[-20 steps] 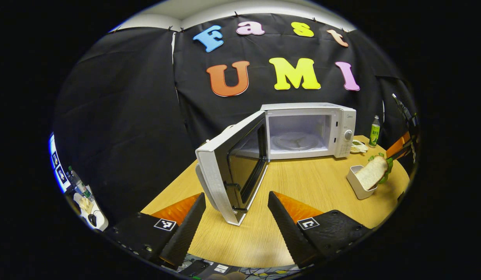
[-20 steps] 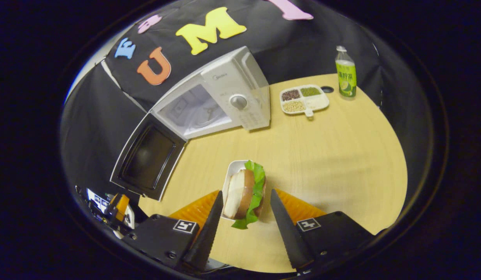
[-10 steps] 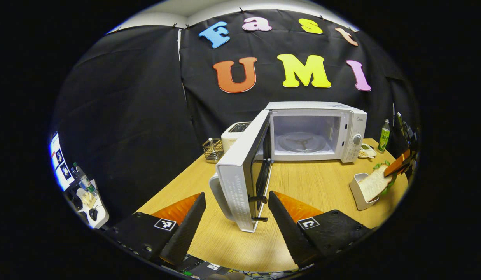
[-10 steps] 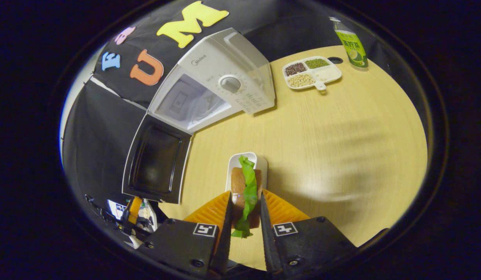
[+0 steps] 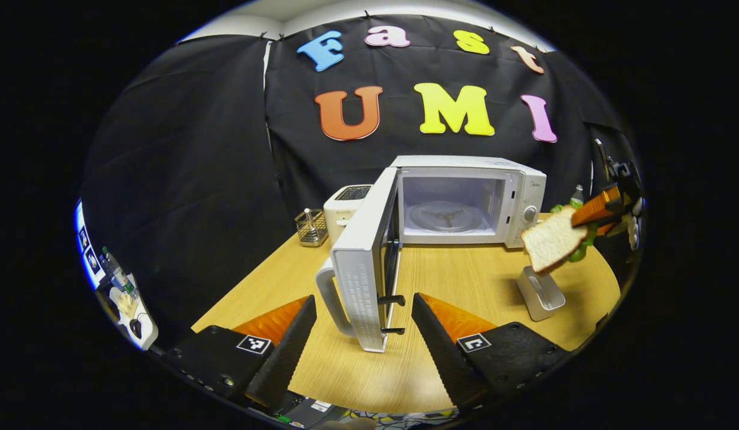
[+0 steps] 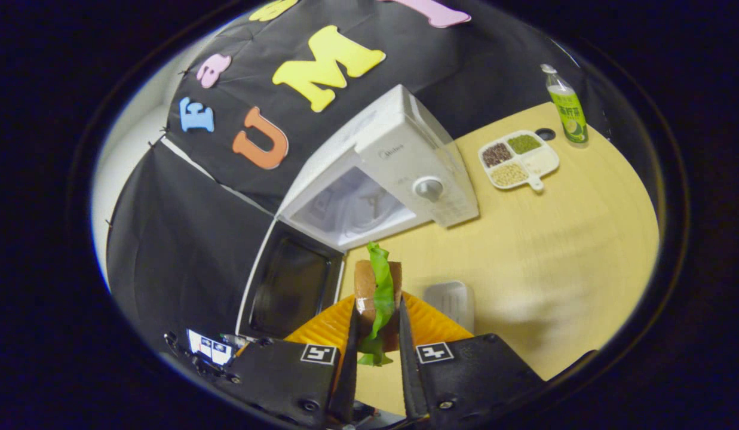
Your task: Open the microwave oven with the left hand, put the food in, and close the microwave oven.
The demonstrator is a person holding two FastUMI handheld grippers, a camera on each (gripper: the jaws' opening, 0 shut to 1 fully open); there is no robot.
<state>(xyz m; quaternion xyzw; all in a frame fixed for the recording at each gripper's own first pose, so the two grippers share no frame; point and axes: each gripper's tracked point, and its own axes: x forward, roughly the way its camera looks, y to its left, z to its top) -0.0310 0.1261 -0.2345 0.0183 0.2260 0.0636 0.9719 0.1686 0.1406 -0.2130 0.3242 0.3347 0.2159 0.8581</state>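
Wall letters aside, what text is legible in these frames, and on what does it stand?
"Midea": on the microwave, on the control panel above the dial.
Print on the edge of the open door: too small to read.
Label on the green bottle: too small to read.

Left gripper [image 5: 363, 334] low over table, fingers spread, right gripper [image 6: 376, 340] raised, fingers clamped together

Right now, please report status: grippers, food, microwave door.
Left gripper open, empty. Right gripper shut on lettuce-and-bread sandwich, lifted above small white holder tray. White microwave oven open, door swung wide; path unobstructed.
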